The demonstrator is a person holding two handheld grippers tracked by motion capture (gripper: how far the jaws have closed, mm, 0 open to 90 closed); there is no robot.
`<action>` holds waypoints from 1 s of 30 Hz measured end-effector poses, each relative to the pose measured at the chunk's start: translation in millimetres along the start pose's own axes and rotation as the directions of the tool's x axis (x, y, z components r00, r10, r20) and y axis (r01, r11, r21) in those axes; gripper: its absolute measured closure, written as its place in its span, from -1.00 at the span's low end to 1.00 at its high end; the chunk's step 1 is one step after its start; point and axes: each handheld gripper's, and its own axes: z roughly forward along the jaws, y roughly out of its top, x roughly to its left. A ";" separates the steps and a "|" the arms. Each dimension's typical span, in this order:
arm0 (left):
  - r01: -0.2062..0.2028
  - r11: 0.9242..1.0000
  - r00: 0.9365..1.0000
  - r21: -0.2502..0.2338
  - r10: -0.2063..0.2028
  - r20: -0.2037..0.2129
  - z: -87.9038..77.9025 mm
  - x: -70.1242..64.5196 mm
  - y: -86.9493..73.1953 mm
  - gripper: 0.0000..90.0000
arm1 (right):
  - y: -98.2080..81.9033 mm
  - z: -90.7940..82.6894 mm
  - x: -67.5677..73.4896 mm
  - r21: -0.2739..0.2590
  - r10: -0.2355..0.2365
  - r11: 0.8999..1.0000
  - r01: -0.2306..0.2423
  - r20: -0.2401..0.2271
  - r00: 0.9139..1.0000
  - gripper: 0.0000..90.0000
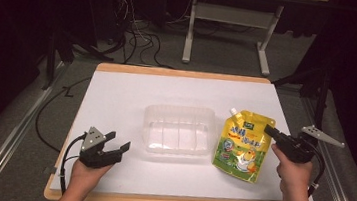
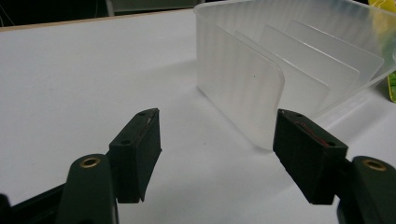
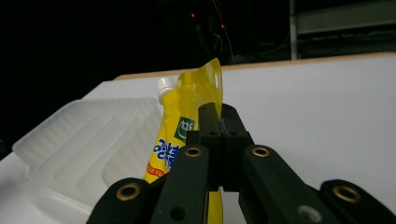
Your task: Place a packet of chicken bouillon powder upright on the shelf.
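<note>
**Right gripper pinching yellow pouch; left gripper spread beside clear tray**

High view: white-topped desk (image 1: 117,94) with a wooden edge. Clear plastic tray (image 1: 179,130) at centre, ribbed inside. Yellow spouted pouch (image 1: 242,145) lies just right of the tray, white cap toward the far side. Right gripper (image 1: 269,131) meets the pouch's upper right edge; the right hand (image 1: 292,170) holds it. Left gripper (image 1: 117,144) rests near the front left of the desk, close to the tray's left end but apart from it.

Left gripper view: fingers (image 2: 137,151) spread wide over bare desk. Tray corner (image 2: 252,88) sits ahead, nearer the right finger; dividers visible inside.

Right gripper view: fingers (image 3: 210,133) pressed together on the pouch's (image 3: 189,121) edge, which stands up between them. White cap (image 3: 166,85) at upper left; tray (image 3: 88,140) beyond, to the left.
</note>
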 end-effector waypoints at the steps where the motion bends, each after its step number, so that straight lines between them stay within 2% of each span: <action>1: 0.000 1.000 1.000 0.000 0.000 0.000 0.0 0.0 0.0 -0.27 | 0.0 0.0 0.0 0.000 0.000 1.000 0.000 0.000 1.000 1.00; 3: -0.009 1.000 1.000 -0.002 0.009 0.000 -1.2 0.2 0.4 -0.27 | 10.2 -7.1 12.4 -0.045 -0.043 0.998 0.043 -0.003 0.999 1.00; 7: -0.005 1.000 1.000 -0.003 0.005 -0.004 -3.2 0.9 -0.8 -0.27 | 23.0 -10.9 26.3 -0.104 -0.104 0.989 0.106 0.025 0.994 1.00; 9: -0.005 1.000 1.000 -0.003 0.005 -0.007 -5.2 0.4 -2.5 -0.26 | 27.6 -9.3 30.0 -0.128 -0.135 0.981 0.143 0.065 0.989 1.00; 11: -0.013 1.000 1.000 -0.001 0.013 -0.011 -8.1 -0.7 -4.4 -0.26 | 29.2 -7.8 30.2 -0.143 -0.140 0.978 0.150 0.081 0.987 1.00; 13: -0.015 1.000 1.000 0.000 0.015 -0.015 -11.2 -1.5 -6.6 -0.26 | 30.8 -4.2 27.5 -0.168 -0.155 0.970 0.175 0.128 0.980 1.00; 14: -0.014 1.000 1.000 -0.002 0.014 -0.015 -12.5 -2.0 -7.6 -0.26 | 29.7 -0.9 25.7 -0.164 -0.181 0.965 0.207 0.161 0.970 1.00; 17: -0.018 1.000 1.000 -0.002 0.018 -0.012 -14.1 -3.5 -8.3 -0.26 | 27.0 -2.3 23.7 -0.181 -0.185 0.960 0.212 0.154 0.971 1.00; 18: -0.019 1.000 1.000 -0.003 0.019 -0.010 -13.7 -3.9 -7.9 -0.26 | 25.2 -5.6 25.6 -0.170 -0.206 0.957 0.235 0.172 0.963 1.00; 19: -0.020 1.000 1.000 -0.003 0.020 -0.007 -12.7 -4.4 -7.3 -0.26 | 23.3 -8.0 26.2 -0.169 -0.213 0.955 0.243 0.177 0.961 1.00; 25: -0.035 0.999 0.999 0.002 0.035 0.020 -2.6 -11.0 -4.1 -0.26 | 12.8 -21.2 22.8 -0.170 -0.198 0.958 0.229 0.179 0.964 1.00; 27: -0.041 0.999 0.999 0.000 0.041 0.031 0.8 -13.5 -2.1 -0.26 | 6.4 -29.3 21.4 -0.166 -0.181 0.963 0.212 0.181 0.967 1.00; 30: -0.051 0.999 0.998 -0.005 0.051 0.045 5.6 -16.5 1.2 -0.26 | 1.2 -34.7 22.2 -0.154 -0.188 0.964 0.219 0.191 0.963 0.97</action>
